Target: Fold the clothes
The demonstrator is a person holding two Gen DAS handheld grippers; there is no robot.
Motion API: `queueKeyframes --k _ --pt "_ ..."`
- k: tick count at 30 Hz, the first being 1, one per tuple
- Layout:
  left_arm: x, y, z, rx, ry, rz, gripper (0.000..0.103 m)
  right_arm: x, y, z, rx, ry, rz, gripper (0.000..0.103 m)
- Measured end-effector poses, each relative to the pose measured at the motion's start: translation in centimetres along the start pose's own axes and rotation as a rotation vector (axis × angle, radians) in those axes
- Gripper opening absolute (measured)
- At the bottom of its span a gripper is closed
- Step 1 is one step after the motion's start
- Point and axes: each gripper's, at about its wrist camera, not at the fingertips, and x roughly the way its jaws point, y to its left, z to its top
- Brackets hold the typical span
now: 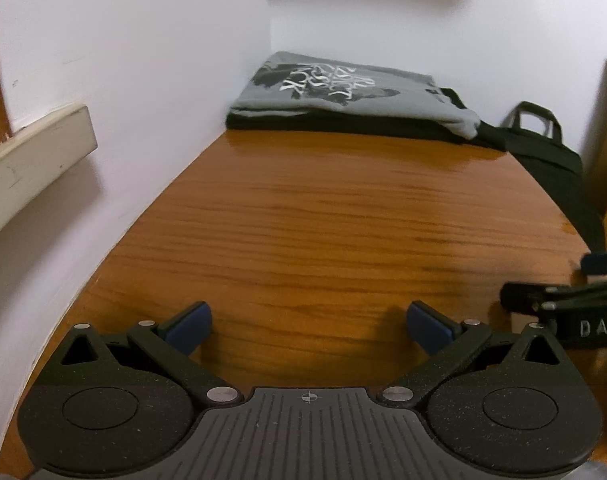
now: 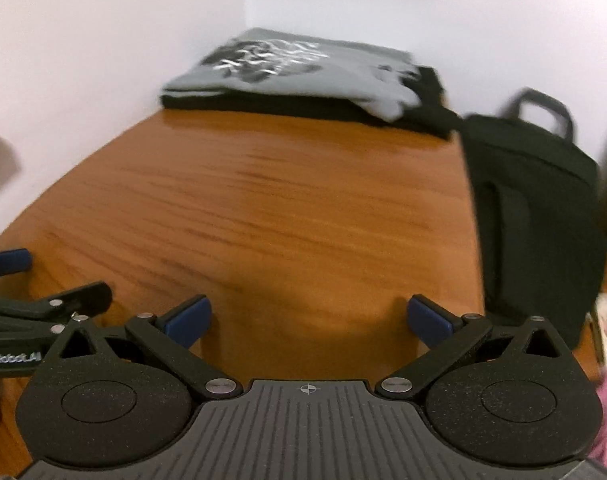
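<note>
presently both grippers hang low over the near end of the bare wooden desk, side by side. left gripper: jaws spread wide, blue pads apart, nothing between them. right gripper: likewise spread and empty.

task's thing: a grey t-shirt with a dark print, lying folded at the far end of the desk, in the corner against the white wall. it rests on top of a folded black garment. a grey flap sags over the stack's right edge. well apart from both grippers.

handling, as a judgement: soft, light knit; limp, will drape and slide off the layer below if pulled. best taken by pinching a folded edge or corner, near side, both layers together.

to the right, a black bag with a carry handle stands at the desk's right edge.

writing: white script on the shirt print, not legible. "das" on the right gripper's body as seen from the left wrist; "enrobot.ai" on the left gripper's body as seen from the right wrist, both cut off by the frame edge.
</note>
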Motion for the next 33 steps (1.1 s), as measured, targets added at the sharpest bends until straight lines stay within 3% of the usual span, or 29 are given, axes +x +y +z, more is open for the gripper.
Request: queueKeyframes --k 9,33 --pt "-1.0 0.0 -0.8 0.012 0.0 -0.014 0.103 -1.4 0.5 -2.3 0.044 -0.064 -0.057 0.103" --pt "-1.4 -0.2 -1.1 0.015 0.0 -0.018 0.103 -2.1 0.7 -2.8 0.066 -0.064 -0.078 0.103"
